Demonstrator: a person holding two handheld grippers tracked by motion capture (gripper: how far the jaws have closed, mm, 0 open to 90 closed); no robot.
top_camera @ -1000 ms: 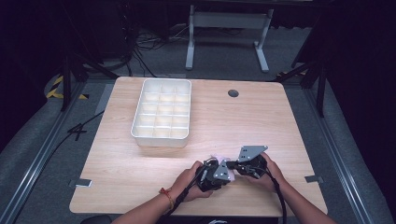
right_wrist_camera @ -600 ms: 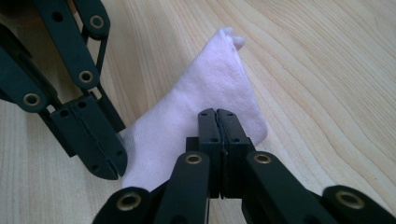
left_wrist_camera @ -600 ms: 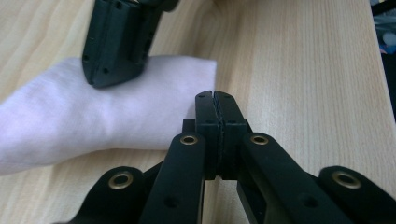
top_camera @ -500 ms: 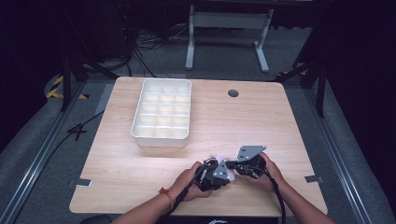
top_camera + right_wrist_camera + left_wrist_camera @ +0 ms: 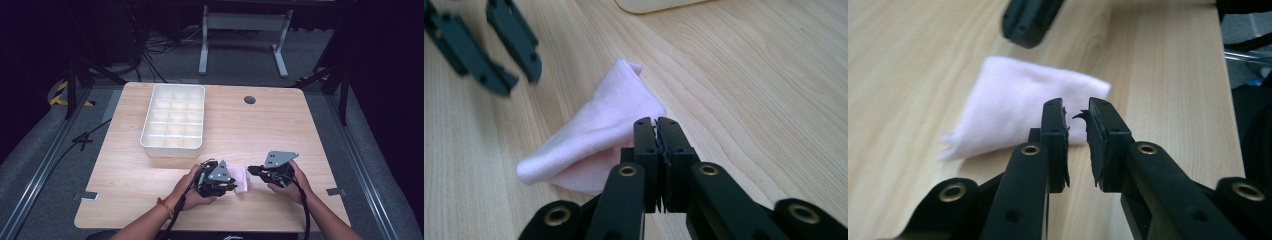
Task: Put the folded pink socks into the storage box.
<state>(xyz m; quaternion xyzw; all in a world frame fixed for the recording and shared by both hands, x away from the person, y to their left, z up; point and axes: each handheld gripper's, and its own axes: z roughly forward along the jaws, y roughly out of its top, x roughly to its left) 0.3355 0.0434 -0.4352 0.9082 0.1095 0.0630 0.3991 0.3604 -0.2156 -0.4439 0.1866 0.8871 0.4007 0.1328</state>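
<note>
Pinching the pink cloth at the lower middle of the table

I had the right gripper [image 5: 657, 125] pressed shut on one edge of the cloth [image 5: 594, 135], lifting a fold. My left gripper [image 5: 1076, 112] sat just beside the cloth, jaws slightly parted and holding nothing. Toward upper left stood a white tray [image 5: 172, 145].

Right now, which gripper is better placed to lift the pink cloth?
Right, probably. The right gripper is shut at the edge of the pink cloth and seems to pinch it already. The left gripper is slightly open, its jaws short of the cloth's near edge, gripping nothing.
</note>
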